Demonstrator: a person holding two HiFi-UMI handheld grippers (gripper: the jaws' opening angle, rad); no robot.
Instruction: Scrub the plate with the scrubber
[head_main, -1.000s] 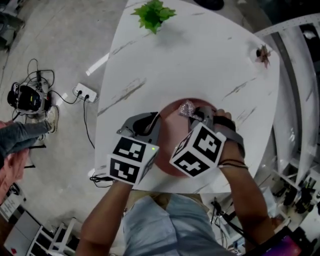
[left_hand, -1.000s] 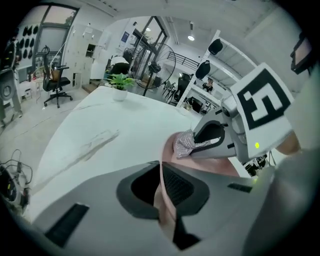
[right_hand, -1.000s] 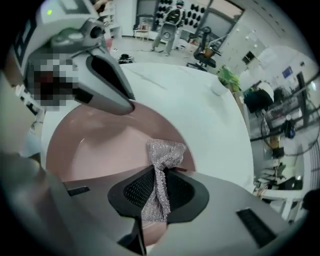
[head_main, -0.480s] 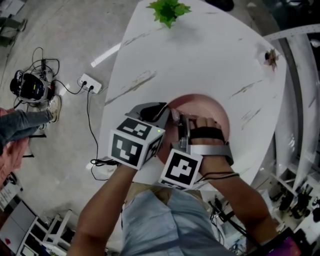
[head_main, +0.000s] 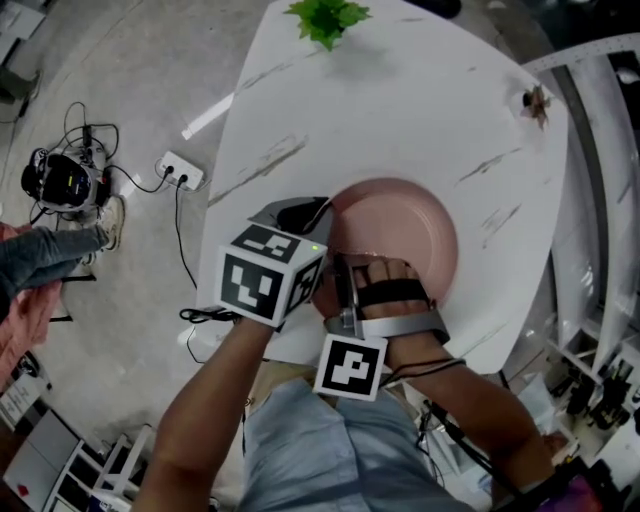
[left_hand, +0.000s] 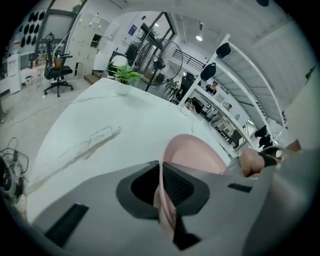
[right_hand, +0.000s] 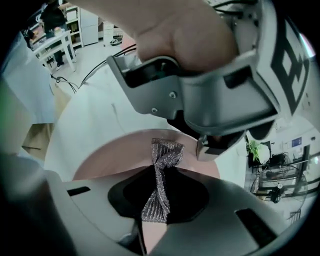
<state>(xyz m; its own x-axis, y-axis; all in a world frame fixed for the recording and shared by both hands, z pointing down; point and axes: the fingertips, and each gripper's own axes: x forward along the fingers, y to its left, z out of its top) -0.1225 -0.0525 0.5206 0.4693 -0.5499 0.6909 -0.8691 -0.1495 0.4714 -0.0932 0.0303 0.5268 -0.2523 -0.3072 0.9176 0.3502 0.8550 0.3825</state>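
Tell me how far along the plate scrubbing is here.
Done: the left gripper is clamped on the rim of the plate, and the right gripper pinches the scrubber. In hand: the scrubber's tip sits over the plate; contact is unclear. Left: the scrubbing itself; no residue or cleaned area shows.

No readable text, labels, numbers — none in any view.

The right hand-held gripper (right_hand: 158, 196) has drawn the scrubber (right_hand: 167, 152) back over the plate (head_main: 412, 224) toward its near rim.
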